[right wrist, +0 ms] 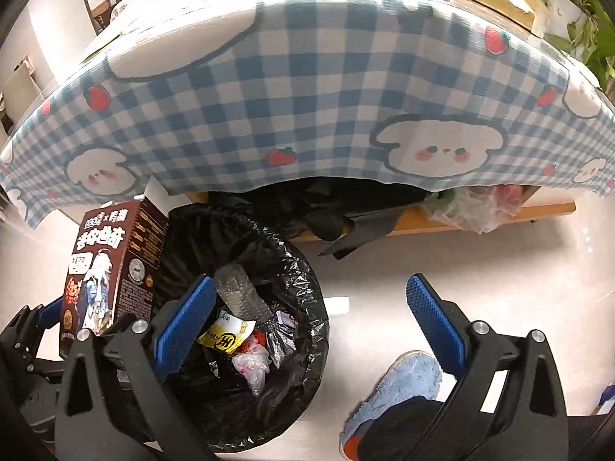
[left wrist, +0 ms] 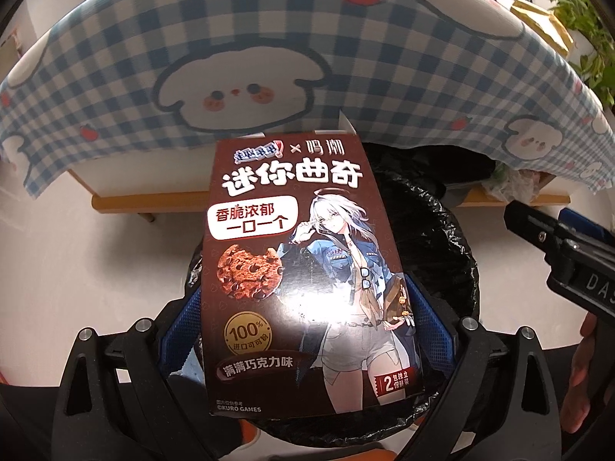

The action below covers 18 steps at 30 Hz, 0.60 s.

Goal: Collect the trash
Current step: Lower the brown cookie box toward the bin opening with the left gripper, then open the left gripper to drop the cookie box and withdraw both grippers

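Note:
A brown cookie box (left wrist: pixel 307 269) fills the left wrist view, and my left gripper (left wrist: pixel 307 330) is shut on it, blue pads against its two sides. It hangs over the black-lined trash bin (left wrist: pixel 457 238). In the right wrist view the same cookie box (right wrist: pixel 111 269) stands at the bin's left rim, held by the left gripper (right wrist: pixel 50 315). My right gripper (right wrist: pixel 311 315) is open and holds nothing. Its left pad is above the trash bin (right wrist: pixel 307 292); its right pad is over the floor. Wrappers (right wrist: pixel 230 336) and crumpled plastic lie inside the bin.
A table with a blue checked cloth (right wrist: pixel 307 96) overhangs just behind the bin. Black bags and a clear plastic bag (right wrist: pixel 472 207) sit under it. A blue fuzzy slipper (right wrist: pixel 399 384) is on the white floor near the right gripper. A plant (right wrist: pixel 576 7) stands at the table's right.

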Tool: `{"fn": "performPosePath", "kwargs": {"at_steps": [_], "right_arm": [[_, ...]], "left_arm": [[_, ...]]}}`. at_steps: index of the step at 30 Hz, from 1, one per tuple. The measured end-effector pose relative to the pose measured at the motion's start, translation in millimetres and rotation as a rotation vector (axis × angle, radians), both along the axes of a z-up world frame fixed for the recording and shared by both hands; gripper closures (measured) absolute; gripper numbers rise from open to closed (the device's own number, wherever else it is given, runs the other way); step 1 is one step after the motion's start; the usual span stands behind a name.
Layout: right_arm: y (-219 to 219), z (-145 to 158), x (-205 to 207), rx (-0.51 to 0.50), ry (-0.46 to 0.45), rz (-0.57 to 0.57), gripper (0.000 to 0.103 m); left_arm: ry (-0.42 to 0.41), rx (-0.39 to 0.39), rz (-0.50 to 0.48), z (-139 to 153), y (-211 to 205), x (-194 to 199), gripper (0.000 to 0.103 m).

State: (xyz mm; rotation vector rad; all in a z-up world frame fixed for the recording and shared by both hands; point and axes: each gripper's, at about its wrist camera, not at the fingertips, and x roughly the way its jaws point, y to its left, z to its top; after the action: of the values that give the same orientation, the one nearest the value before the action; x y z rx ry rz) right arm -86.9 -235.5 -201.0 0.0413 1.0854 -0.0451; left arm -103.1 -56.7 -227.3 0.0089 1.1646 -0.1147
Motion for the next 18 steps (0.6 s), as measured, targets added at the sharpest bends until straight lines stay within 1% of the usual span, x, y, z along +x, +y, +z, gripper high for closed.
{"fn": "performPosePath", "kwargs": {"at_steps": [3, 6, 9, 18], "right_arm": [[-1, 1, 1, -0.001, -0.005, 0.0, 0.007], [-1, 2, 1, 0.0, -0.008, -0.004, 0.007], [1, 4, 1, -0.002, -0.012, 0.0, 0.007], [5, 26, -2, -0.002, -0.056, 0.004, 0.007]], "left_arm": [[-0.004, 0.007, -0.009, 0, -1, 1, 0.009], [-0.015, 0.019, -0.01, 3, 0, 1, 0.007], [-0.043, 0.005, 0.001, 9, 3, 1, 0.006], [-0.102, -0.007, 0.015, 49, 16, -1, 0.006]]}}
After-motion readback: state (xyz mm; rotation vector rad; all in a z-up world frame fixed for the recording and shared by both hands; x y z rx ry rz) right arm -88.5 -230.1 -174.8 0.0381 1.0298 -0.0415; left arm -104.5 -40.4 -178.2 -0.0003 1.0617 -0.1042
